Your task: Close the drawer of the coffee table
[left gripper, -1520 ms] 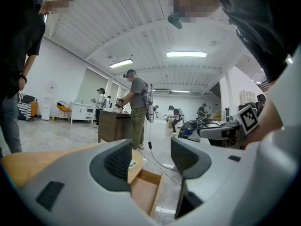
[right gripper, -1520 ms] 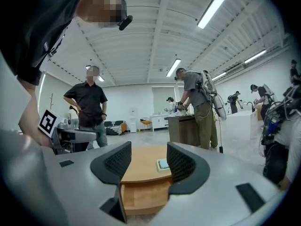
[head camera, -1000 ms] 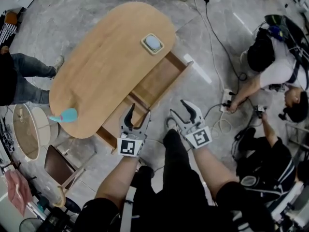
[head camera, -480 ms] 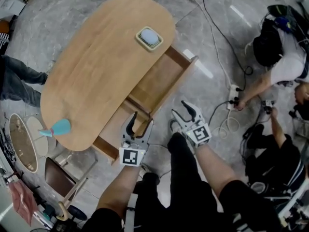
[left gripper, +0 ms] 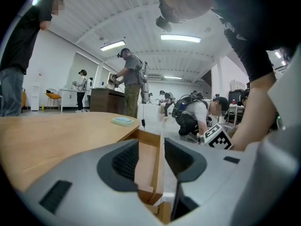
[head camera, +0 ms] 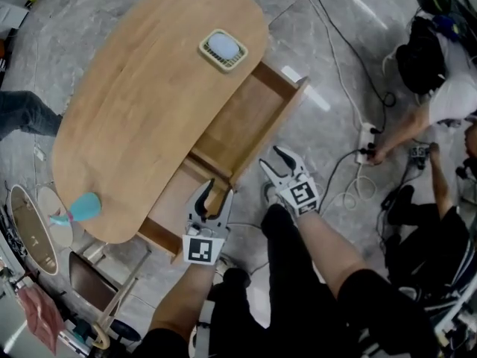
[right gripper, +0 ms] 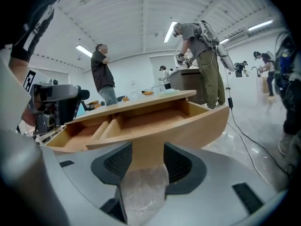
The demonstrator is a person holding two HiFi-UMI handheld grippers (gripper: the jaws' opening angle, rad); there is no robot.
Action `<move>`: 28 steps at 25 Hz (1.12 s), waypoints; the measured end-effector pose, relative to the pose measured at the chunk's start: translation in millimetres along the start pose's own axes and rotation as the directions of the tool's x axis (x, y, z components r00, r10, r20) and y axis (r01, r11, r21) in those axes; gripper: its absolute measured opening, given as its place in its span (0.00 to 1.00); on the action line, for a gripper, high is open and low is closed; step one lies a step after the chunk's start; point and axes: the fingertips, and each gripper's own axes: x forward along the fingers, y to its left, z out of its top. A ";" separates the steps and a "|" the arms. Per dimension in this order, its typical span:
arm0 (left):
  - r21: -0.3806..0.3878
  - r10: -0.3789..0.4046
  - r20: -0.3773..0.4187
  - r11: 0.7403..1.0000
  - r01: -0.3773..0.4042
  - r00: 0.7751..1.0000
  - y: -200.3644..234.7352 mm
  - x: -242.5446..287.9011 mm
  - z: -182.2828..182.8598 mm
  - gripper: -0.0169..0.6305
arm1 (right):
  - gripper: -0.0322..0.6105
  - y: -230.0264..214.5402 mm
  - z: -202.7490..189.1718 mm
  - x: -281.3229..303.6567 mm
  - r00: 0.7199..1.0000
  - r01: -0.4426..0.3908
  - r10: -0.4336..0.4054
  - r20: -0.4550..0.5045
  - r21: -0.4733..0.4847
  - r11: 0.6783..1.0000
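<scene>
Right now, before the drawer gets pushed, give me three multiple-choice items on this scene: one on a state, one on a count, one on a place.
1. The drawer of the table is:
A) pulled out
B) shut flush
C) lying on the floor

2. How many compartments does the drawer have?
A) one
B) two
C) four

3. The small dish sits:
A) in the drawer
B) on the floor
C) on top of the table

Answers:
1 A, its bare inside shows past the table's edge.
2 B, a single divider splits it.
3 C, it rests on the table near the drawer's far end.
</scene>
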 end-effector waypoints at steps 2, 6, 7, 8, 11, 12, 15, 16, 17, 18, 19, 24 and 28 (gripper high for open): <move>0.013 -0.014 -0.012 1.000 0.014 1.000 1.8 9.6 -5.8 0.29 | 0.38 4.2 -7.5 7.0 0.999 -0.019 0.018 -0.031 -0.021 1.000; 0.055 -0.044 -0.019 0.997 0.045 0.999 0.9 28.6 -13.3 0.27 | 0.38 11.8 -11.0 18.3 0.997 -0.055 0.050 -0.057 -0.091 0.994; 0.069 -0.049 -0.026 0.996 0.051 0.998 0.6 31.9 -15.6 0.26 | 0.38 12.5 -8.9 20.8 0.997 -0.059 0.054 -0.049 -0.101 0.993; 0.078 -0.053 -0.033 0.995 0.056 0.998 0.1 34.9 -17.8 0.25 | 0.38 12.5 -6.3 22.6 0.998 -0.061 0.057 -0.039 -0.110 0.992; 0.116 -0.067 -0.041 0.991 0.071 0.997 -1.9 42.9 -22.1 0.21 | 0.37 11.1 -4.1 23.4 0.998 -0.060 0.057 -0.024 -0.125 0.990; 0.145 -0.074 -0.041 0.986 0.079 0.996 -1.9 44.9 -22.3 0.20 | 0.34 11.5 -4.1 23.5 0.998 -0.059 0.056 -0.025 -0.130 0.990; 0.150 -0.073 -0.046 0.986 0.079 0.996 0.9 46.1 -24.4 0.17 | 0.29 14.9 -3.3 23.4 0.997 -0.069 0.064 -0.035 -0.157 0.985; 0.154 -0.073 -0.040 0.985 0.078 0.997 2.3 45.6 -23.0 0.16 | 0.29 15.8 -2.8 23.1 0.997 -0.074 0.069 -0.038 -0.162 0.984; 0.137 -0.066 -0.034 0.988 0.070 0.997 4.4 44.4 -22.1 0.15 | 0.28 16.8 -2.3 22.9 0.996 -0.080 0.075 -0.040 -0.163 0.983; 0.091 -0.050 -0.031 0.994 0.052 0.998 7.2 42.4 -22.6 0.15 | 0.26 17.9 -1.8 23.1 0.996 -0.087 0.081 -0.042 -0.161 0.983; 0.044 -0.032 -0.032 0.998 0.033 0.999 10.5 40.2 -23.6 0.15 | 0.25 19.6 -1.3 23.7 0.995 -0.095 0.088 -0.046 -0.158 0.983; 0.047 -0.005 -0.052 0.999 0.008 0.999 19.4 38.1 -24.1 0.12 | 0.23 29.6 11.5 35.1 0.993 -0.118 0.115 -0.030 -0.176 0.977; 0.163 -0.028 -0.057 0.986 0.037 0.998 22.6 40.7 -20.1 0.09 | 0.23 27.7 21.1 45.8 0.994 -0.109 0.108 -0.016 -0.180 0.978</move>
